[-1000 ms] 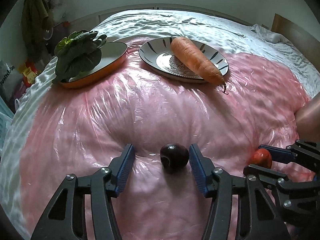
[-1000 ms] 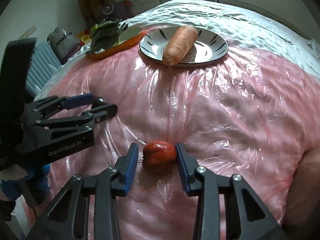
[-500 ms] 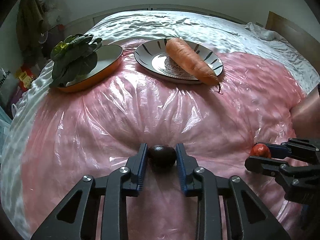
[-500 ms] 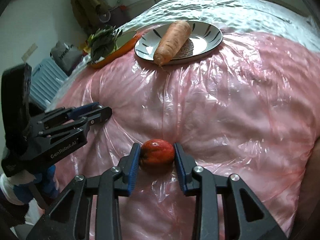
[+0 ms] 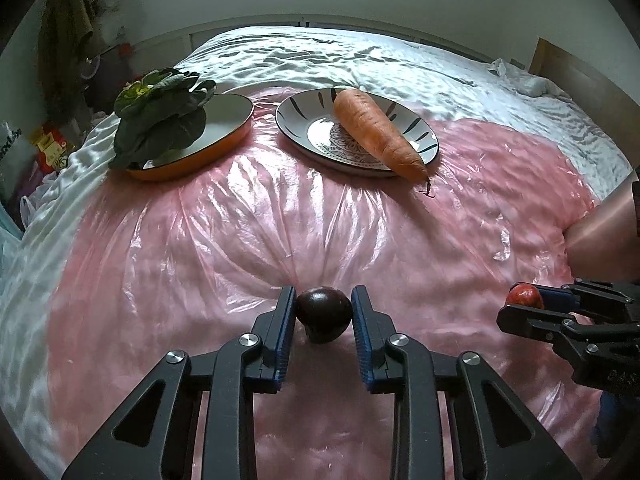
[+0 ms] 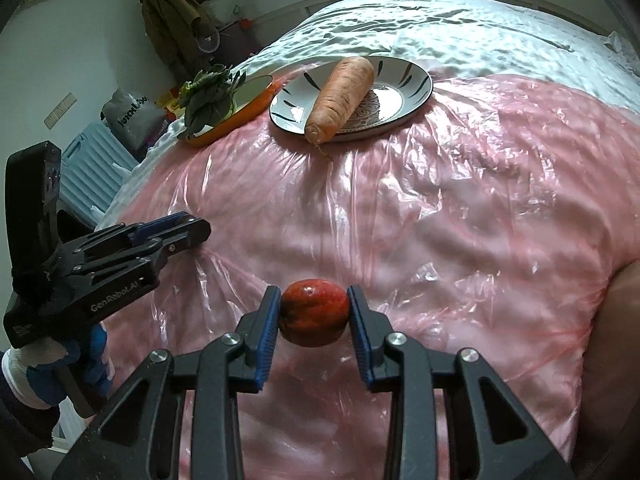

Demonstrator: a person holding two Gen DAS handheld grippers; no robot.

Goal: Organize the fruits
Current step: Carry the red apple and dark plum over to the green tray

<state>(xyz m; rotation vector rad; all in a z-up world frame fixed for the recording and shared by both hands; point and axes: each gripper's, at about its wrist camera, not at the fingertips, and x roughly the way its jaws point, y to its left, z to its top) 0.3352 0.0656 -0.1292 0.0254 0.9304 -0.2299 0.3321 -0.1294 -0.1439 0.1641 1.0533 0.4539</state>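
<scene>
My left gripper (image 5: 323,312) is shut on a small dark purple fruit (image 5: 323,313), its blue pads pressed to both sides just above the pink plastic sheet (image 5: 240,240). My right gripper (image 6: 314,312) is shut on a red fruit (image 6: 314,312), held the same way. In the left wrist view the right gripper (image 5: 528,304) shows at the right edge with the red fruit (image 5: 524,295) at its tip. At the back, a carrot (image 5: 376,134) lies on a striped plate (image 5: 304,120), and leafy greens (image 5: 160,120) sit in an orange dish (image 5: 224,120).
The pink sheet covers a bed with a white cover (image 5: 360,56). A wooden headboard (image 5: 568,68) stands at the back right. A blue suitcase (image 6: 88,168), bags and hanging clothes (image 6: 172,16) crowd the floor left of the bed. A person's bare arm (image 5: 600,228) enters from the right.
Both grippers closed on their fruits: the left on the dark purple one, the right on the red one. The right gripper has lifted slightly and rolled.
</scene>
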